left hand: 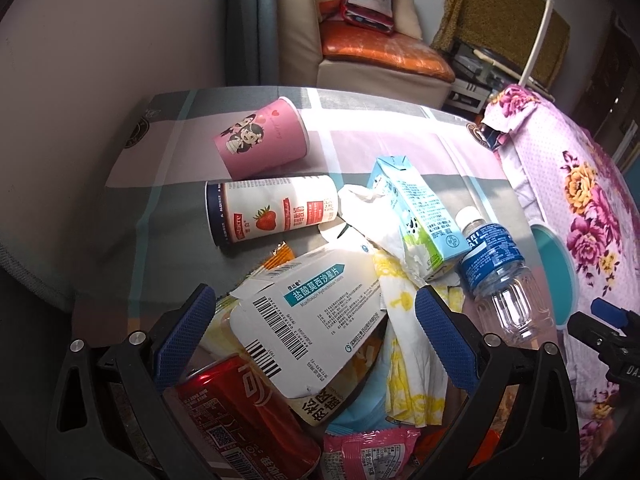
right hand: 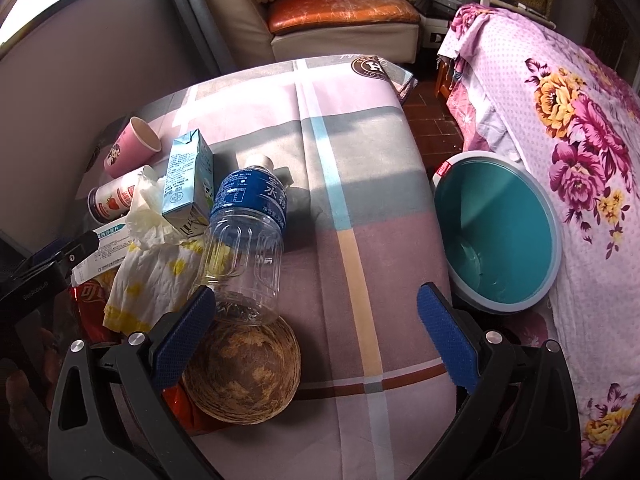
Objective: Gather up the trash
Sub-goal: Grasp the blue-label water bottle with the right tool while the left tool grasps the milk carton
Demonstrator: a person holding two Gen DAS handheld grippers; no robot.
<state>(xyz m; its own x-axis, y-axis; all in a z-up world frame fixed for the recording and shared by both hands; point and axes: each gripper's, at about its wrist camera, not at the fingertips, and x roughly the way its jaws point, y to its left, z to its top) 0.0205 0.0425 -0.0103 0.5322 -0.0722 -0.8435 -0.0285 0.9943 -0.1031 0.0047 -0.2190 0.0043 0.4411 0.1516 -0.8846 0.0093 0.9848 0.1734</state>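
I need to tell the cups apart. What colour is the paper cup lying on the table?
The paper cup is pink with a cartoon print, clearest in the left wrist view.

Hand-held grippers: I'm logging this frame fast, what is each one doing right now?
Left hand-held gripper: open, holding nothing, poised over the medicine box.
Right hand-held gripper: open, empty, above the tablecloth.

cup (left hand: 262,140): pink, cartoon print
can (left hand: 244,412): red
bin (right hand: 496,232): teal, pale rim
worktop (right hand: 360,152): pink-grey plaid cloth
fingers (right hand: 446,340): blue
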